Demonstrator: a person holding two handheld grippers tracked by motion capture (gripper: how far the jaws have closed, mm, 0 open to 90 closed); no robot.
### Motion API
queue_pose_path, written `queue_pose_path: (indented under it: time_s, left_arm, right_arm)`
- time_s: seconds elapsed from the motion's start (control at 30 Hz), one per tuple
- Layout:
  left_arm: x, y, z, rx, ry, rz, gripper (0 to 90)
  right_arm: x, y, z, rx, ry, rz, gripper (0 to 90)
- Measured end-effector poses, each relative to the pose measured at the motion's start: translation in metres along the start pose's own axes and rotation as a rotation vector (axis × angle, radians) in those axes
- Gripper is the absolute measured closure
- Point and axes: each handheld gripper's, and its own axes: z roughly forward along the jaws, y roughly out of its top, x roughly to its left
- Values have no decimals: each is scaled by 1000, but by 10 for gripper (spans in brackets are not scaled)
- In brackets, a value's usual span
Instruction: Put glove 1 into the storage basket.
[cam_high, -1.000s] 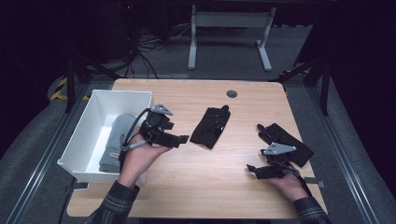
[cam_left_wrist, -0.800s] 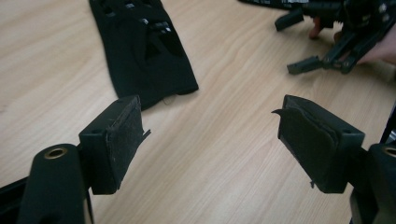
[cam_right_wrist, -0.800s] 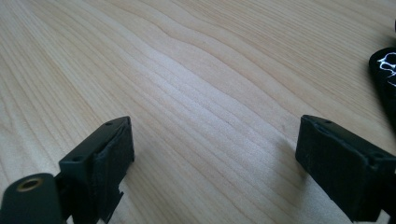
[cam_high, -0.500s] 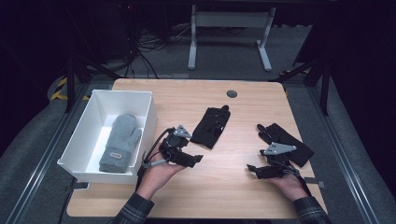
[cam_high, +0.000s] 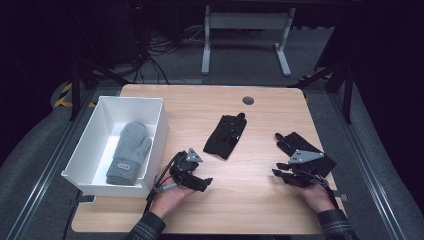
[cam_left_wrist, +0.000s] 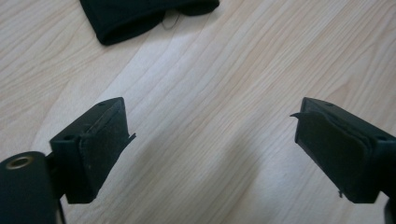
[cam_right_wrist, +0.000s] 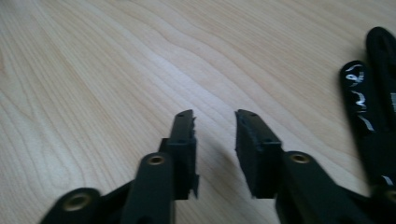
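The job in hand reads as gathering gloves into the white bin (cam_high: 156, 131) at the worktop's (cam_high: 250, 200) left edge, where a grey mitten (cam_high: 129, 152) already lies flat inside.

The left claw (cam_high: 199, 184) sits low over bare wood just right of the bin, near the front edge. Its jaws have just been opening and now stand wide, with nothing between them. In the left gripper view the cuff of the black glove (cam_left_wrist: 140, 16) lies just ahead of the jaw tips; from above, that black glove (cam_high: 226, 136) rests near the middle of the worktop.

To take it cleanly, slide forward with the jaws kept wide, straddle the cuff end, press the lower jaw against the wood and close on both fabric layers, not only the top one. Lift high enough that the fingers clear the bin's wall.

The right claw (cam_high: 286, 176) has just been closing: its jaws stand narrow, a small gap left, empty. A second black glove with white markings (cam_right_wrist: 371, 112) lies beside it near the right edge, so it must reopen before taking that one.
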Motion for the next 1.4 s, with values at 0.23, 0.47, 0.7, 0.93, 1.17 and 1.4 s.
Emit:
queue_pose_path:
  time_s: [0.23,0.47,0.7,0.93,1.17,1.4]
  left_arm:
    - [0,-6,10,53,21,40,33]
    - [2,-17,12,-5,40,88,0]
    - [3,-21,12,-45,35,97,0]
    - [3,-21,12,-46,36,99,0]
    - [3,-21,12,-43,37,94,0]
    - [3,-21,12,-43,35,93,0]
  right_arm:
    - [-22,-3,-19,-22,-55,37,900]
    - [-49,-13,-39,-42,-112,89,900]
    - [-73,-29,-54,-27,-184,134,899]
    - [-86,-43,-51,24,-202,173,900]
    - [-85,-42,-41,61,-179,155,900]
    - [-77,-37,-35,75,-142,124,900]
